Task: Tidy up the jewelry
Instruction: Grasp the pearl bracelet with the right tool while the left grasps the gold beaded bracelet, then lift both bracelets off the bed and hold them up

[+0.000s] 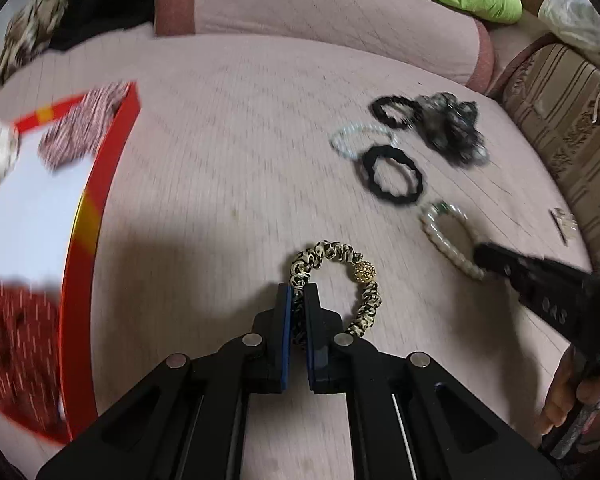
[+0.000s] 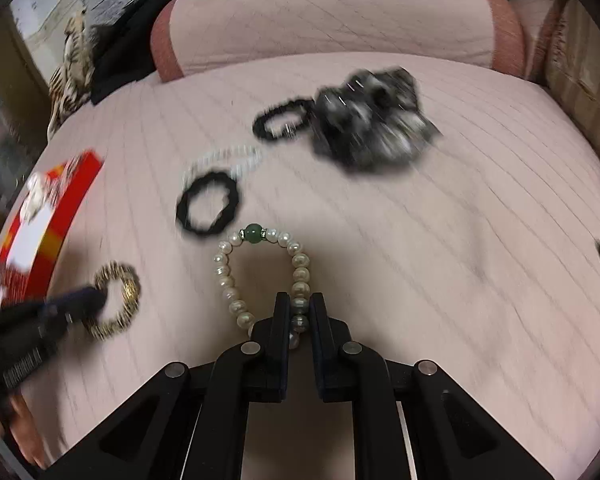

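right claw [image 2: 299,308] clamped on pearl bracelet [image 2: 226,276]; left claw [image 2: 94,298] pinching leopard-print scrunchie [image 2: 118,300] beside red box [image 2: 66,216]; pink bed cover [image 2: 420,240] beneath.

Both tongs point steeply down, left tongs [image 1: 298,292] and right tongs [image 2: 300,300] clamped shut.

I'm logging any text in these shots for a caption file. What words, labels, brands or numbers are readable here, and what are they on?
"OAS", or so it seems: raised letters on the right gripper finger, seen sideways from the left wrist view; an uncertain reading, possibly partial.
Raised marking on the left gripper finger in the right wrist view: too blurred to read.
Red box: no readable text.
Leopard-print scrunchie and pearl bracelet: no text.
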